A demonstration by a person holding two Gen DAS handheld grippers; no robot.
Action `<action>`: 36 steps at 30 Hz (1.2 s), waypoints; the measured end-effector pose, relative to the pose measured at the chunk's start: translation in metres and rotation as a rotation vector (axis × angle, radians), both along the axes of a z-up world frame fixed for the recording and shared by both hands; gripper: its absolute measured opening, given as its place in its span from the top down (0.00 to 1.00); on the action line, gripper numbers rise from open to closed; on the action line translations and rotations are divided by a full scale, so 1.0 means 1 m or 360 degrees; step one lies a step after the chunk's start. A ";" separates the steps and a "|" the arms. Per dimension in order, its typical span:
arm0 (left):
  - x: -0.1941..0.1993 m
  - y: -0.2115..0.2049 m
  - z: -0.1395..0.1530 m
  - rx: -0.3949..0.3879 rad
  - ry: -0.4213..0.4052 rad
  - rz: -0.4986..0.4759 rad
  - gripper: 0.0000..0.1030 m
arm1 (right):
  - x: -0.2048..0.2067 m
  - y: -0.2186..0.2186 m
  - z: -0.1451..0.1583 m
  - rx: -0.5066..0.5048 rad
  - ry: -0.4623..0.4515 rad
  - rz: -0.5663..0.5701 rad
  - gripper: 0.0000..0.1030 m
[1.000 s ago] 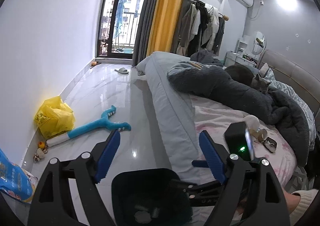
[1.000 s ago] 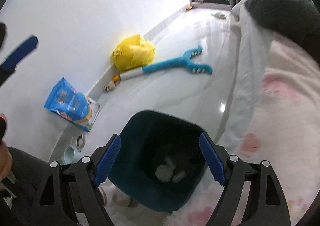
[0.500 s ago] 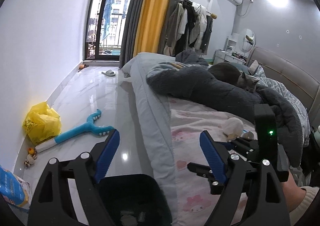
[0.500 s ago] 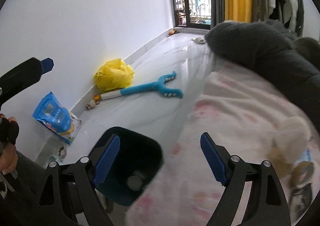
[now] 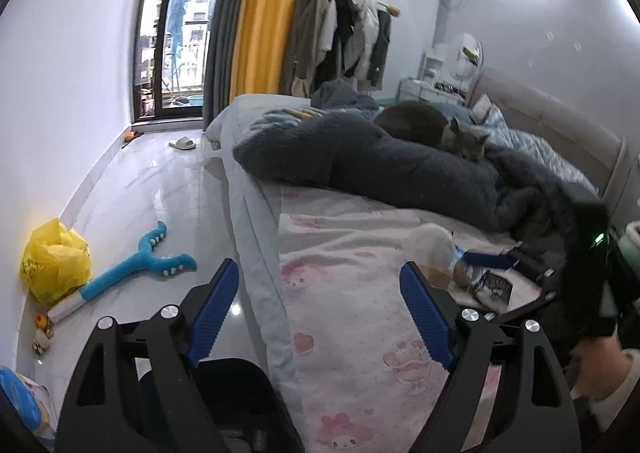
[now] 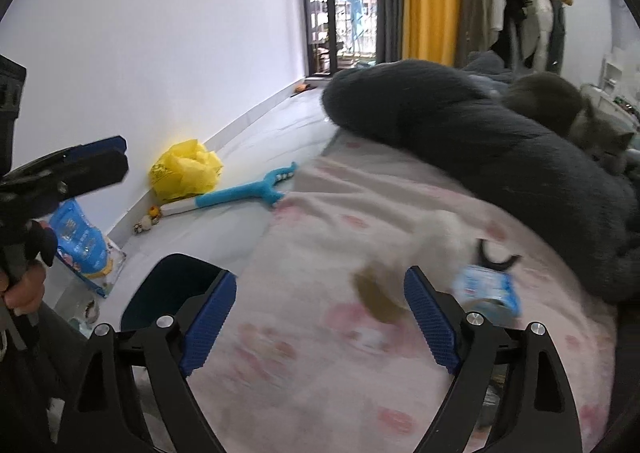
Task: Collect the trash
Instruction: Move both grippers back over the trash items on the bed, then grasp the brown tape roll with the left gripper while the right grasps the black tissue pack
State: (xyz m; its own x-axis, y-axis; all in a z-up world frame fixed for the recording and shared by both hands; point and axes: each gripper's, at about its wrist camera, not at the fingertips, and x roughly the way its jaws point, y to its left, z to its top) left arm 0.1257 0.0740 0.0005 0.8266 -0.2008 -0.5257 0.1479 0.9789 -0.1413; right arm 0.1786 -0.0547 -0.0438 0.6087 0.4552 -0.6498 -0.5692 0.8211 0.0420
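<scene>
the right gripper (image 6: 318, 303) hangs over the pink printed bedsheet (image 6: 340, 373), blue-padded jaws wide and opening further, with nothing between them but sheet. just ahead of it lies the trash: a crumpled white tissue wad (image 6: 440, 233), a brownish scrap (image 6: 378, 295) touching the near side of that wad, and a small blue-and-white wrapper (image 6: 486, 289) just beside them. this view is smeared, so i can't say exactly what the scrap is.

the left gripper (image 5: 320, 313) sits near the bed's edge, jaws likewise spread well apart and holding nothing. the dark teal plastic bin (image 6: 168, 289) stands on the glossy floor right against the bedside, below the left gripper.

my read is that this is the reach for the next piece. to do it well i'd bring the right gripper down so the tissue wad sits squarely between the pads, not just nicked by one tip, and close gently enough that the sheet isn't pinched up with it. take one piece at a time; the wrapper is flat and may want a shallower angle. keep clear of the dark grey fleece blanket (image 6: 480, 141) and the grey cat (image 6: 600, 137) lying further up the bed, well apart from the litter. then carry it over the bed's edge to the bin.
</scene>
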 end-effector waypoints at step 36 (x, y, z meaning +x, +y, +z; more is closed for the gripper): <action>0.084 -0.137 -0.084 0.0075 0.0335 -0.0402 0.18 | 0.019 -0.134 -0.047 -0.0019 0.0147 -0.0121 0.07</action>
State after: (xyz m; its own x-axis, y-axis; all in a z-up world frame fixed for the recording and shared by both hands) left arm 0.2100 -0.0626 -0.0836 0.6258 -0.3573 -0.6934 0.3593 0.9210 -0.1503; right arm 0.1972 -0.1887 -0.0905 0.5784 0.4019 -0.7098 -0.4996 0.8624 0.0812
